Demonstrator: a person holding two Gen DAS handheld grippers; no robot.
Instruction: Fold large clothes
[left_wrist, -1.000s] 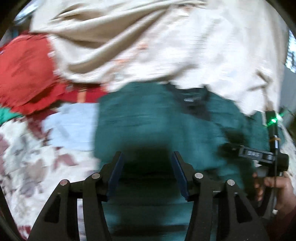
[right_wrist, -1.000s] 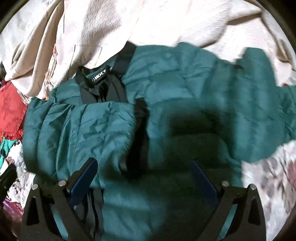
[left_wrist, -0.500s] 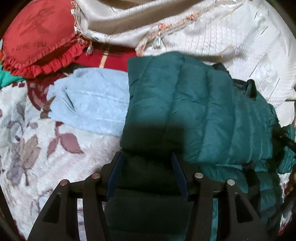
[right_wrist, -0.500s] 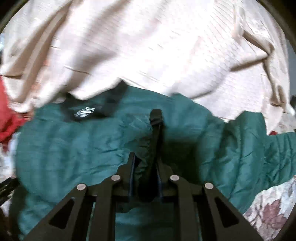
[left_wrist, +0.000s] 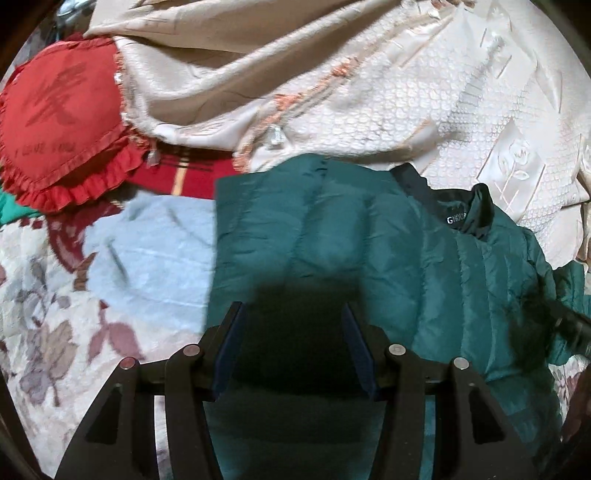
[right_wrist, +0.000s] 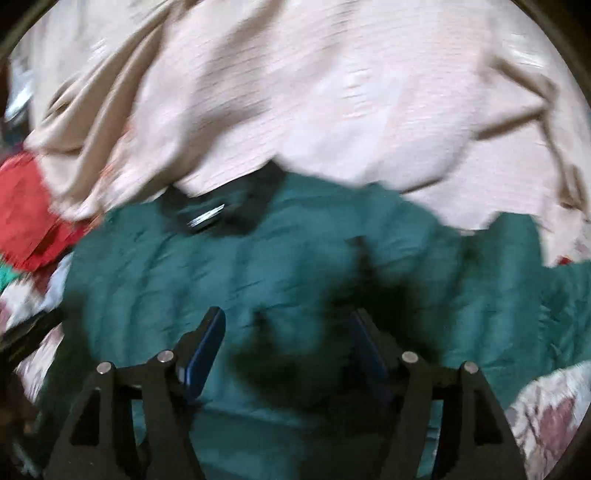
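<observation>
Left wrist view: my left gripper (left_wrist: 293, 347) sits low centre, jaws partly apart with a dark fold of the green puffer jacket (left_wrist: 332, 236) between them; whether the pads (left_wrist: 227, 350) actually bite the cloth I cannot tell, shadow hides it. Jacket fills centre and right of frame, black collar (left_wrist: 461, 210) upper right, lying on a floral bedspread (left_wrist: 48, 332). Pale blue cloth (left_wrist: 147, 258) just beside its left edge, red frilled cushion (left_wrist: 62, 133) upper left, cream quilt (left_wrist: 369, 92) across the top. Right wrist view, blurred: right gripper (right_wrist: 286, 345) low centre, jaws opening, jacket (right_wrist: 184, 266) under them but nothing clamped. Judgement: for a clean fold I should keep the left edge taut and level, and re-grip with the right on a single hem, not bunched layers.
</observation>
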